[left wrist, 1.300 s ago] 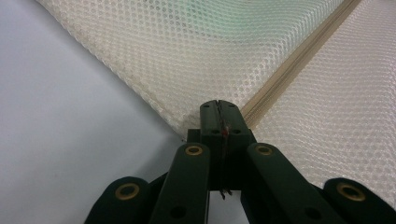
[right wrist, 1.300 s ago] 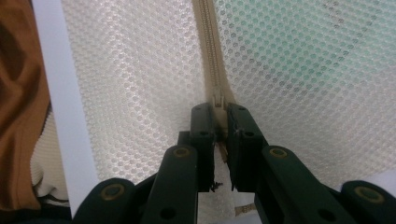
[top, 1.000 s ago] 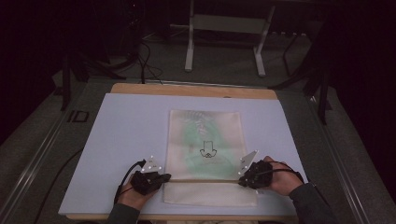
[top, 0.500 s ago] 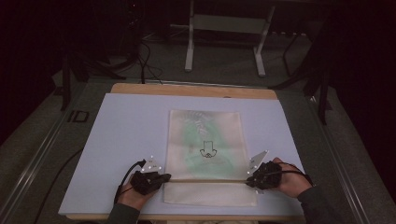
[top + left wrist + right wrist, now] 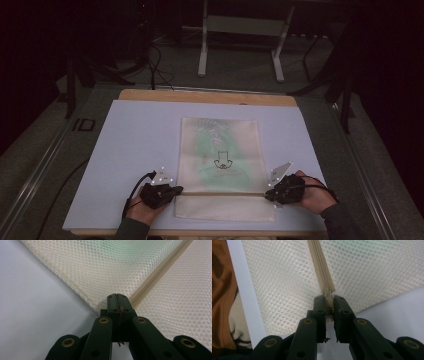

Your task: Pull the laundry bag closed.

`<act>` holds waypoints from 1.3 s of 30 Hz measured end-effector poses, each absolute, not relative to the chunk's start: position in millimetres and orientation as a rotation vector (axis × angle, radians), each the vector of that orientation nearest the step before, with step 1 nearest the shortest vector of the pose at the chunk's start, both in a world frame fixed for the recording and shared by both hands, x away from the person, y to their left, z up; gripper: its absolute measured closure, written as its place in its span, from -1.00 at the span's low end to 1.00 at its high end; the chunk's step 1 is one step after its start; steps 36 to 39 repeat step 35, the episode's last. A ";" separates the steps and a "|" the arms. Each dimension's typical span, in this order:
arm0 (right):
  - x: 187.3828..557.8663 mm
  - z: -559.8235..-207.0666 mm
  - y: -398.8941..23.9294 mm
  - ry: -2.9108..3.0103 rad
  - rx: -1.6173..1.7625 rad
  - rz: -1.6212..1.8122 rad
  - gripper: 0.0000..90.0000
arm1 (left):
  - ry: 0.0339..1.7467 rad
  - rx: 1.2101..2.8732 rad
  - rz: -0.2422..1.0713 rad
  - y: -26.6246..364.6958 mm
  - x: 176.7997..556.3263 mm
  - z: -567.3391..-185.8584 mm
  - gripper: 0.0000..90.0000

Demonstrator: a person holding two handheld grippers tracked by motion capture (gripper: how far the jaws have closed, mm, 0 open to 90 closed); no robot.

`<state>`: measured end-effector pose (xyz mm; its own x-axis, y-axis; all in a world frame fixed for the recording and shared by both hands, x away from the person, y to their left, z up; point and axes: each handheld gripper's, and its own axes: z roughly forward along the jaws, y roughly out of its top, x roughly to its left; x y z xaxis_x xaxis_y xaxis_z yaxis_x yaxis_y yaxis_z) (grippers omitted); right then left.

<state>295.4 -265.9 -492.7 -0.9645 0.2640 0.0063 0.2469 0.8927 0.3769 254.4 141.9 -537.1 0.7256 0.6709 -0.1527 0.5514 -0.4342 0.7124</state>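
Mesh bag (image 5: 220, 155): left gripper (image 5: 117, 298) clamps its left zipper end; right gripper (image 5: 329, 300), jaws just loosening, pinches the zipper pull (image 5: 329, 293). Keep the left anchored.

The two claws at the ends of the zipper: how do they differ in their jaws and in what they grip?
The left claw has its jaws pressed fully together on the mesh bag's edge beside the zipper. The right claw has a narrow gap between its jaws, with the zipper's end piece in it; these jaws have just been opening slightly. Both sit at the bag's side edges, on the zipper line.
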 end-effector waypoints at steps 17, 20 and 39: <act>294.1 -497.1 -296.8 2.932 0.572 0.674 0.69 | 0.920 2.145 0.195 141.6 254.7 -537.0 0.98; 293.9 -495.5 -299.7 2.909 0.588 0.704 0.69 | 0.924 2.140 0.190 141.8 254.9 -537.1 0.98; 288.3 -500.4 -319.3 2.831 0.697 0.808 0.68 | 0.919 2.150 0.184 142.0 255.9 -536.4 0.98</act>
